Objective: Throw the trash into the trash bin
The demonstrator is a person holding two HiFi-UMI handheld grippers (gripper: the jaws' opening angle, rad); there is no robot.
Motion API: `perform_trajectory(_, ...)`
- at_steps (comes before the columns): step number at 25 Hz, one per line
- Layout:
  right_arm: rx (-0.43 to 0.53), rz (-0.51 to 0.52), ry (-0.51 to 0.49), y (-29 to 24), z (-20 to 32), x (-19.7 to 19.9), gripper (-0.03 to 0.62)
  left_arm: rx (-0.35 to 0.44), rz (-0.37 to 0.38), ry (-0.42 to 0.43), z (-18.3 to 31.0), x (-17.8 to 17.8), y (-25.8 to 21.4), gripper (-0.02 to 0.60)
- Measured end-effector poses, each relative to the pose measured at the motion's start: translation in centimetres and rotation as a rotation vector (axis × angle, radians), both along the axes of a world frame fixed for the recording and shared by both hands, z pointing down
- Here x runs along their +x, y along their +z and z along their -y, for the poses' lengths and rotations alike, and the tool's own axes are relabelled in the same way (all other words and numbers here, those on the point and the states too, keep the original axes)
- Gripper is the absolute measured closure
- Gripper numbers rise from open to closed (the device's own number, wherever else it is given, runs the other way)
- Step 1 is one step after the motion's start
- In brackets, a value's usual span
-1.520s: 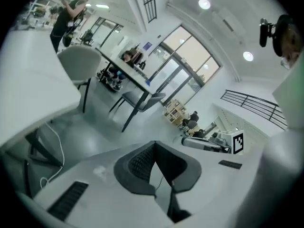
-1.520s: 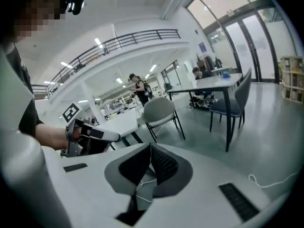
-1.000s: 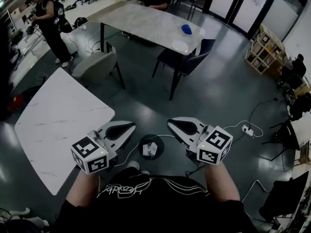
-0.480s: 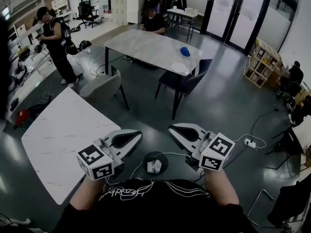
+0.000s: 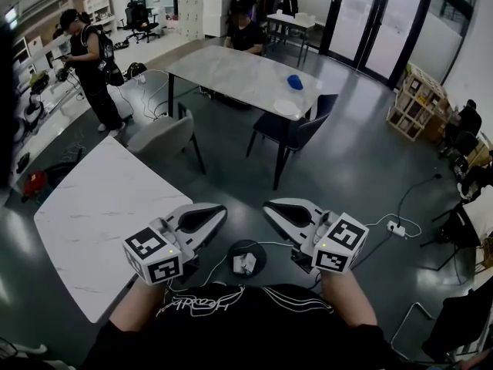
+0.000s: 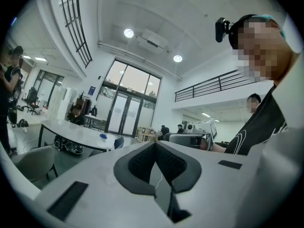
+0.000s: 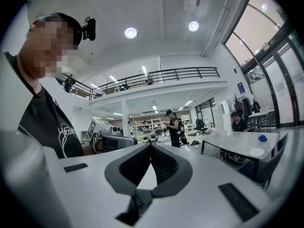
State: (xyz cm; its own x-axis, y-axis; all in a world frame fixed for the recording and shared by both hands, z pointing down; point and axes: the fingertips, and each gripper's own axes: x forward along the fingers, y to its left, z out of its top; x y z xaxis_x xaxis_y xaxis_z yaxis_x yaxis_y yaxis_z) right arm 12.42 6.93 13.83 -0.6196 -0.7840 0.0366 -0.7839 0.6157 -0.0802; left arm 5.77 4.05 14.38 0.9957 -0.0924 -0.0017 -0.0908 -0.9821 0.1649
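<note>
The left gripper (image 5: 218, 213) and right gripper (image 5: 271, 208) are hovering level just above the black trash bin (image 5: 230, 254), one on each side of it. Each has its jaws pressed together on nothing. Crumpled white trash (image 5: 245, 264) is lying inside the bin.

Left gripper (image 5: 219, 210), right gripper (image 5: 267, 205), fingers (image 6: 138, 163) together

the trash (image 5: 245, 264) is in the trash bin (image 5: 231, 254)
white crumpled bits lying inside; bin's round, dark, upright on the floor
</note>
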Motion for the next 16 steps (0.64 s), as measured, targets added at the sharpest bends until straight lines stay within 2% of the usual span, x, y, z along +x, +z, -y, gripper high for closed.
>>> perform_trajectory(16,-0.008,-0.007,0.021,1.4,-0.2,0.9,0.564,-0.018,-0.023,-0.008,0.2,0.9,1.0,0.578)
